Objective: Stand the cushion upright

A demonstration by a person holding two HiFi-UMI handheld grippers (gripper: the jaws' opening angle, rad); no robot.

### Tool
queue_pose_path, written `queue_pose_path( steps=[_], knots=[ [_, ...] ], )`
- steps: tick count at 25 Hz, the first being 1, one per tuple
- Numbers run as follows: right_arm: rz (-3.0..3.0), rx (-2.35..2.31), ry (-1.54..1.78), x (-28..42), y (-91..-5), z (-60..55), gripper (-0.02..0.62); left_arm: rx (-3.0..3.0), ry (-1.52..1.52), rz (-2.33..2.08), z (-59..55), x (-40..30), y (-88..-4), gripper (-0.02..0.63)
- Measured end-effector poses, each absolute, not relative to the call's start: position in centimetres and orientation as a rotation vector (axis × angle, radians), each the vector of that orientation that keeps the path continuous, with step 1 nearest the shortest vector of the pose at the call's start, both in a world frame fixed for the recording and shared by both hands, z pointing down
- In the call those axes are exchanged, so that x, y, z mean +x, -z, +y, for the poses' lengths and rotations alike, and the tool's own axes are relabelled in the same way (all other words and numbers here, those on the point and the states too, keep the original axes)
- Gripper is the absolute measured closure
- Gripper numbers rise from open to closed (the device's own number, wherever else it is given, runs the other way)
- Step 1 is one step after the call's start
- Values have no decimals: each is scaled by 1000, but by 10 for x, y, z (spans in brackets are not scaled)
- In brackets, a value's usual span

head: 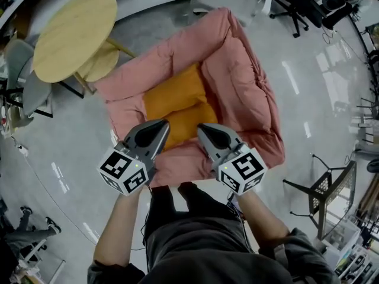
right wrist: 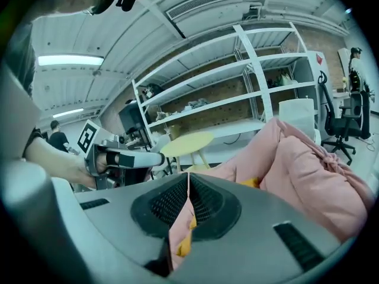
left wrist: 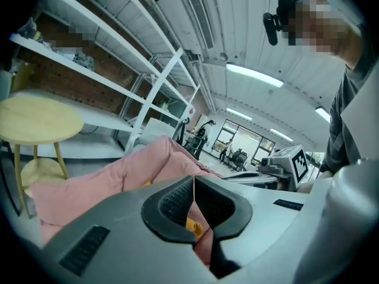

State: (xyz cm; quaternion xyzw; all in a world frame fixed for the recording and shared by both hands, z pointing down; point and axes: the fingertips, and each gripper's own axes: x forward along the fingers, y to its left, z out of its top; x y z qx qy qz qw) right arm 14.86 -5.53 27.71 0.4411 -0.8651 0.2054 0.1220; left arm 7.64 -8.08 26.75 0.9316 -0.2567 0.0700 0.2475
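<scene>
An orange cushion (head: 177,108) lies in the hollow of a pink padded floor sofa (head: 249,81), with a crease across its middle. Both grippers hang in the air over the sofa's near edge, apart from the cushion. My left gripper (head: 163,125) is shut with nothing between its jaws, and the same holds for my right gripper (head: 204,129). In the left gripper view the shut jaws (left wrist: 193,185) point over the pink sofa (left wrist: 118,176). The right gripper view shows its shut jaws (right wrist: 188,182), the pink sofa (right wrist: 308,170) and a strip of orange cushion (right wrist: 251,183) beyond.
A round yellow table (head: 74,34) with a low stool under it stands left of the sofa. Office chairs (head: 296,5) stand at the back, and a black metal stand (head: 323,188) at the right. White shelving (right wrist: 237,87) lines the wall. The floor is glossy grey.
</scene>
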Motion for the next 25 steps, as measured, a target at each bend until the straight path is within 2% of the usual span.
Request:
queue_pose_path(
  steps=[25],
  knots=[
    [-2600,1174,-655,133,-268,-34,580,2523,-246,-748,-36,76,-275,588]
  ],
)
